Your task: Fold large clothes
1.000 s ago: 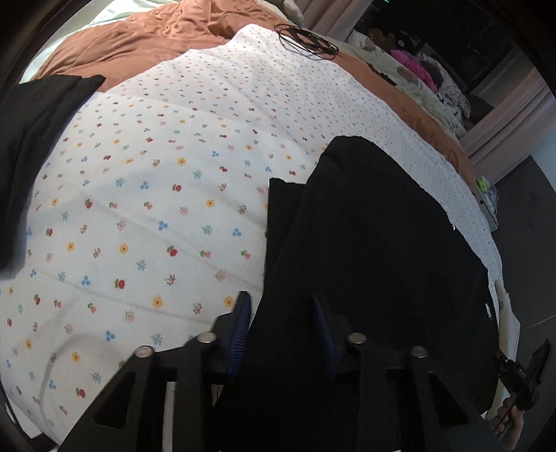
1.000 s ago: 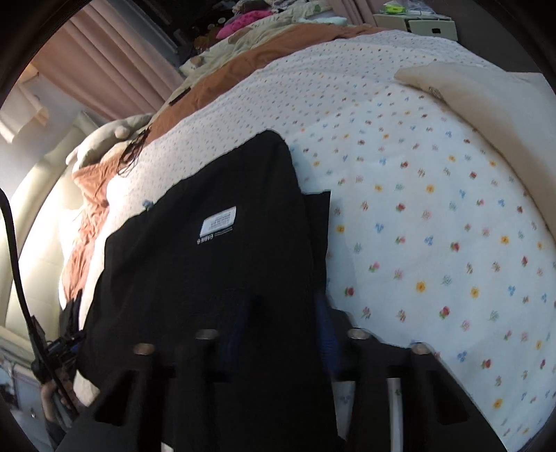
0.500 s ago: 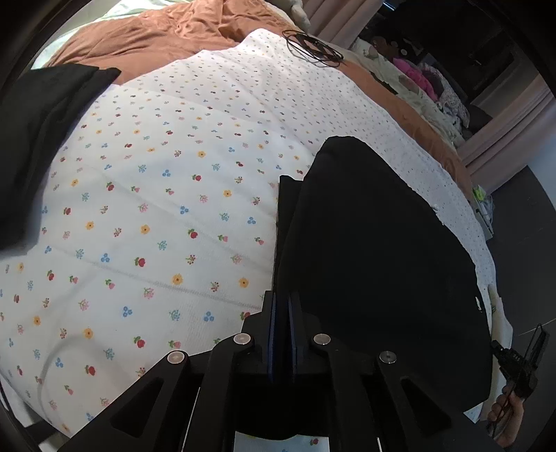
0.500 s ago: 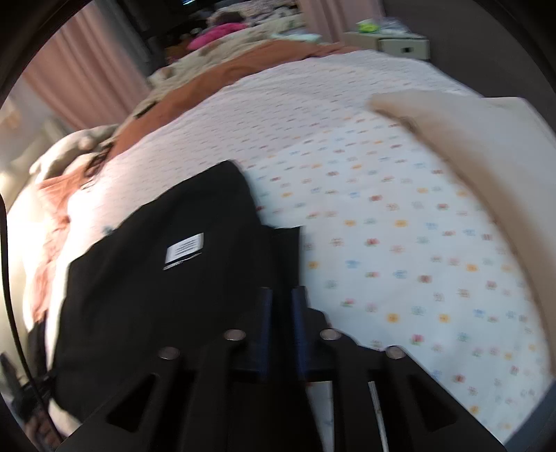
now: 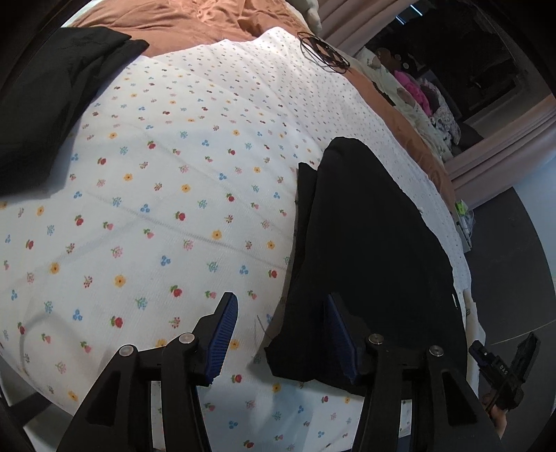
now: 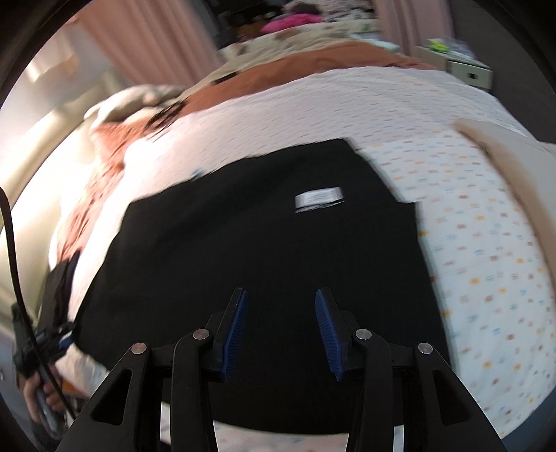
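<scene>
- My left hand-held gripper [image 5: 279,330] hung over the near edge of the bed, pointing down at it, its blue ribbed pads [image 5: 222,339] standing apart with nothing pressed between them; the jaws had just been opening.
- Between those pads I saw the near left corner of the black garment [image 5: 375,250] and a strip of the flowered bedspread [image 5: 166,194], neither of them gripped.
- The black garment lay folded flat on the right part of the bedspread, a narrower black layer peeking out along its left edge.
- A second dark piece of clothing [image 5: 48,104] lay at the far left of the bed, well apart from the folded one.
- A coil of thin black cable [image 5: 325,55] sat at the far end of the bedspread, where the rust-brown blanket [image 5: 194,24] began.
- My right hand-held gripper [image 6: 280,330] hovered above the same black garment [image 6: 243,250], jaws partly apart and empty; they too had just been opening. This view was blurred.
- A white label [image 6: 319,198] showed on the garment's upper face, towards its far right corner.
- A cream pillow [image 6: 514,163] lay at the right edge of the bed, clear of the garment.
- In the lower left of the right view, my left hand [image 6: 41,400] showed, gripping its tool.
</scene>
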